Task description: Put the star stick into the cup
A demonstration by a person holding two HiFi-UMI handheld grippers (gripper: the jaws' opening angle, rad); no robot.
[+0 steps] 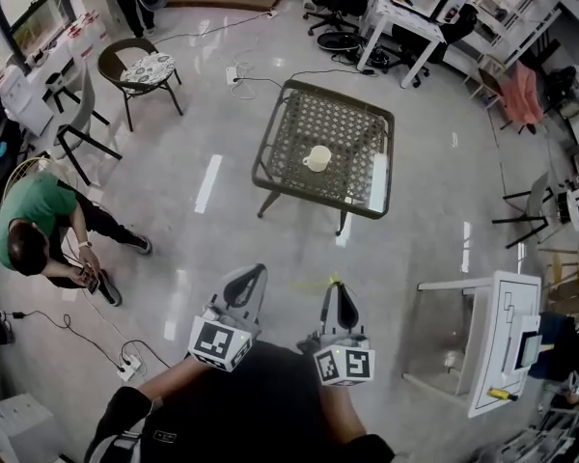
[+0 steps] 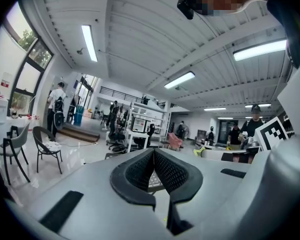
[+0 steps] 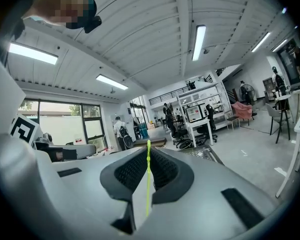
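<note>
Pinching the star stick [image 3: 147, 194], the right claw [image 3: 149, 156] is clamped tight; the left claw [image 2: 154, 154] is pressed together.

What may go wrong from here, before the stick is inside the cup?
The star stick is very thin and only pinched by the right gripper; it may slip or tilt on the way. The cup is small and sits on a lattice table, far ahead; a missed drop might fall through the holes.

Steep overhead, two low; table [image 1: 347, 133] shared
</note>
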